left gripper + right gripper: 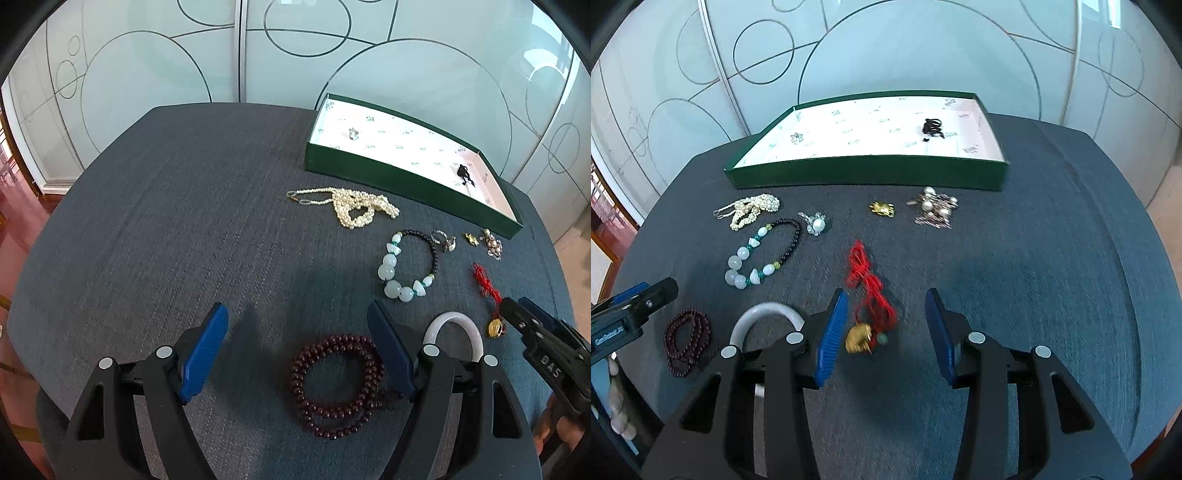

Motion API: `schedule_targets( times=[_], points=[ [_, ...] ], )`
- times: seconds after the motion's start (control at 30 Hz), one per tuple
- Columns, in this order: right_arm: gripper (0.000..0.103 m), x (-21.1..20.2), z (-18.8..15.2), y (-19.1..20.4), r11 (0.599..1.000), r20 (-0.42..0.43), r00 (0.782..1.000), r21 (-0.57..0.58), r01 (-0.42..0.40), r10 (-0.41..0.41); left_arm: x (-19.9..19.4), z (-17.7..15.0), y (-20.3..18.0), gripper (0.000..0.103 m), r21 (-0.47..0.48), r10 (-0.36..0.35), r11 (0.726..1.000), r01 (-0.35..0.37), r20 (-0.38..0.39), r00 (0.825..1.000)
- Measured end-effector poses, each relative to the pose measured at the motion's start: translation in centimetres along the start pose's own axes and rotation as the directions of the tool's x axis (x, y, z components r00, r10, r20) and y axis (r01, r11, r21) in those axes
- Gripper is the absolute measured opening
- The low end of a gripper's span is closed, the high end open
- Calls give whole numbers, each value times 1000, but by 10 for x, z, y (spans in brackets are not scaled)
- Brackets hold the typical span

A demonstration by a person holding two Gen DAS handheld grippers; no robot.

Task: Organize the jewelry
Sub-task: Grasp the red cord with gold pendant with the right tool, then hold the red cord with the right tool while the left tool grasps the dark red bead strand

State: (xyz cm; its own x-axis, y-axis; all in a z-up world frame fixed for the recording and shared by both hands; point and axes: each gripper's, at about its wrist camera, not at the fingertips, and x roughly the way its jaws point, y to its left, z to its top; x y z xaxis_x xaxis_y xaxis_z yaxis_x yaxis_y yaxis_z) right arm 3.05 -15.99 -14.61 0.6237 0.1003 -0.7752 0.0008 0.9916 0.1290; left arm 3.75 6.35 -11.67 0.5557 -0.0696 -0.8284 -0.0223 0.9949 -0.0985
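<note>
Left hand-held gripper wide above dark red beads, right hand-held gripper half-open around gold pendant, untouched

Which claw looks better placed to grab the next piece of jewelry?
Probably the right claw: the red cord pendant already lies between its open fingers. The left claw hangs over bare cloth beside the dark beads.

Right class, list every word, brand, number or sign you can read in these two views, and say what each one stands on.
"DAS": raised letters on the black body of the right gripper, seen from the left wrist view.
White label on the left gripper, right wrist view: too blurred to read.
Small green printed marks on the white lining of the green box: too small to read.
</note>
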Motion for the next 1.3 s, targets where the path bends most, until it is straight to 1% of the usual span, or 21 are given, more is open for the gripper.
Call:
schedule_targets(
  times=[0.2,0.37,0.47,0.57,0.63,0.7,0.87,1.07,1.23,1.27,1.3],
  points=[
    [43,20,10,6,1000,-23,1000,-13,4,-4,0,5,6,77,-15,6,1000,-6,2,1000],
    [38,27,11,2,1000,-36,999,-6,8,-8,3,9,9,77,-20,8,1000,-8,0,1000],
    [33,26,10,0,1000,-36,999,-9,13,-13,8,11,9,77,-21,7,1000,-8,-6,1000],
    [25,26,10,-2,1000,-37,999,-5,19,-19,13,15,9,77,-19,9,1000,-9,-11,1000],
    [14,26,10,-5,1000,-39,999,-1,23,-23,17,17,9,77,-16,8,1000,-9,-16,1000],
    [9,25,10,-9,1000,-42,999,7,19,-18,19,18,10,77,-15,10,1000,-10,-22,1000],
    [8,18,5,-25,999,-41,999,44,23,-21,18,14,12,77,-14,5,1000,-5,-34,999],
    [8,5,-4,-47,996,-38,999,80,36,-33,8,4,0,77,22,-25,999,26,-52,998],
    [8,-9,-12,-57,994,-31,999,98,39,-36,0,-5,-9,77,30,-45,998,47,-68,997],
    [8,-12,-13,-57,994,-27,999,99,38,-35,-2,-7,-11,77,35,-45,998,48,-69,997],
    [8,-16,-15,-57,995,-23,999,98,35,-33,-3,-9,-12,80,41,-45,998,47,-68,997]
  ],
)
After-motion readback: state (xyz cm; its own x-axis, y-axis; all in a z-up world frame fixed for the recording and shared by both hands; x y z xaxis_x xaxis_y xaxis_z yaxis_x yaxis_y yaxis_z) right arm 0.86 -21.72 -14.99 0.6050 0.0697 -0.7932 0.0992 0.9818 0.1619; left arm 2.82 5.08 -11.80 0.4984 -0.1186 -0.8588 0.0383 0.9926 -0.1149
